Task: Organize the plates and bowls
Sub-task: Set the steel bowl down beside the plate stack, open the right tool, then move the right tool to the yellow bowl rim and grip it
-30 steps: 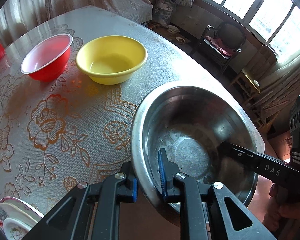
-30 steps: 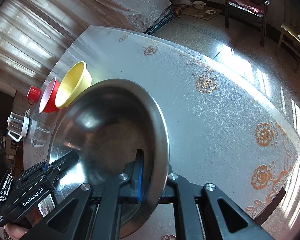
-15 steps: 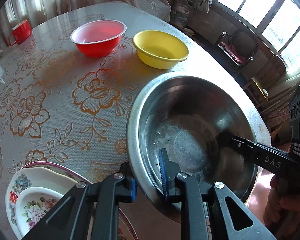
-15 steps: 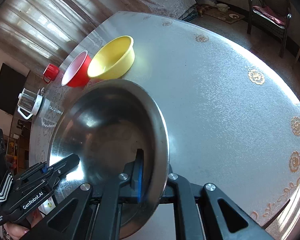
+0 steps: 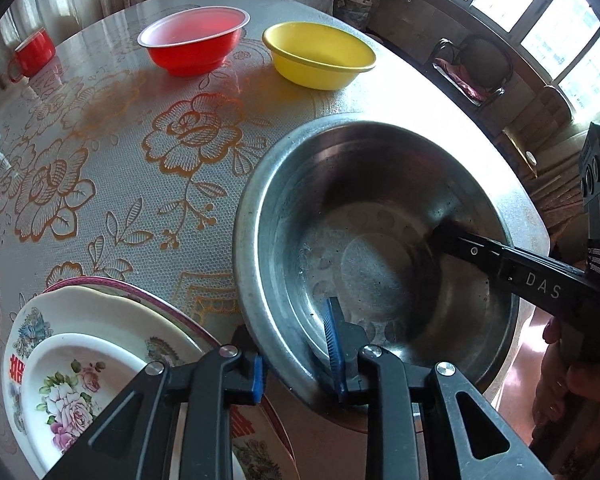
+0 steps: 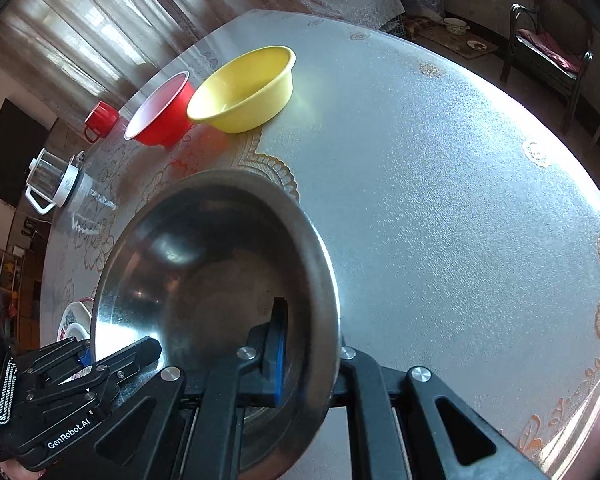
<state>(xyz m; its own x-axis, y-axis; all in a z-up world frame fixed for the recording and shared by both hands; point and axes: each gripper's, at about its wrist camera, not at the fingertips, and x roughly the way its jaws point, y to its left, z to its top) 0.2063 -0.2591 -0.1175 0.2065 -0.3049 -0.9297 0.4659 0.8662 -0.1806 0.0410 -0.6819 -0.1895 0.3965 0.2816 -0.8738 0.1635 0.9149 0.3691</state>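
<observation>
Straddling the steel bowl (image 5: 380, 240) rim, left claw (image 5: 296, 356) just easing open, pads loose, with right claw (image 6: 308, 344) pinched tight on the opposite rim.

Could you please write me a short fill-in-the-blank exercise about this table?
The right tongs clamp the steel bowl by its ___.
The yellow bowl's nearest neighbour is coloured ___.
The stacked plates show painted ___.
Missing words: rim; red; flowers.
</observation>
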